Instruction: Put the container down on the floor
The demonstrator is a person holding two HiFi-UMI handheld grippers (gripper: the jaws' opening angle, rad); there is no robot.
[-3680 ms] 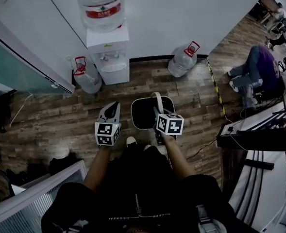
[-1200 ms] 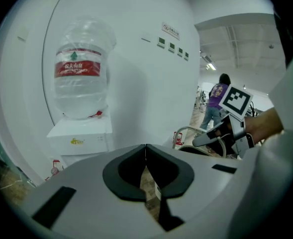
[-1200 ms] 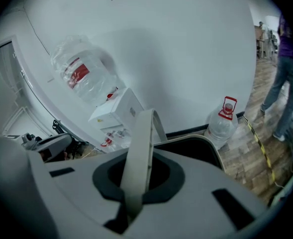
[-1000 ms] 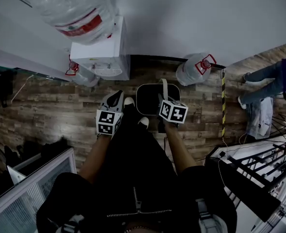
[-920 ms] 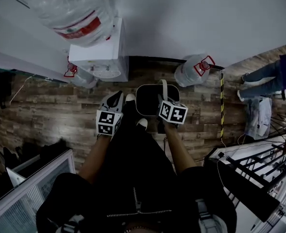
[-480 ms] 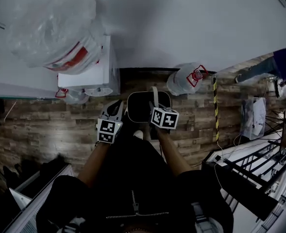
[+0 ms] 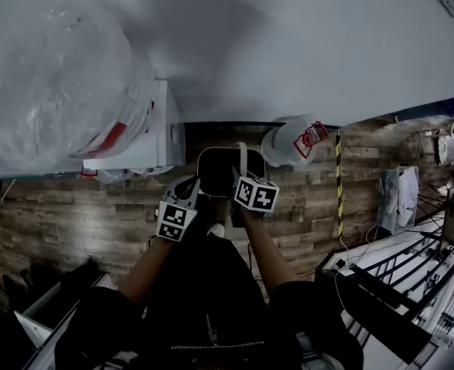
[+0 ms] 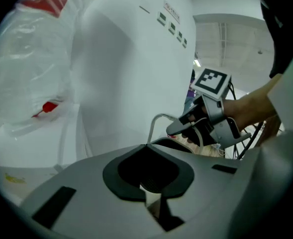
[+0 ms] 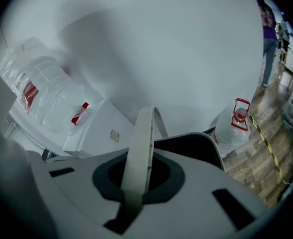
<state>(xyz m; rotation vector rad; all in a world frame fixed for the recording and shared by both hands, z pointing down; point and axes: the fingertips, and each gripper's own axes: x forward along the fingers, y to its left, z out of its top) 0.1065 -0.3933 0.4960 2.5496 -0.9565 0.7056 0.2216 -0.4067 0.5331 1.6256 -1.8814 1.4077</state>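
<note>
One arched flat white handle [image 9: 142, 143] of dark round-cornered container [image 7: 213, 172] | right gripper [image 9: 130, 203] pinching it | left gripper [image 8: 153, 205] closed, empty

The container [image 7: 223, 173] is a rounded bin with a pale rim, dark inside and open on top. Its pale hoop handle [image 9: 140, 148] stands upright, pinched in the right gripper [image 7: 240, 177]. The bin is upright, low over the wood floor [image 7: 311, 199] beside the wall [image 7: 288, 52]. Whether it touches the floor cannot be told.
</note>
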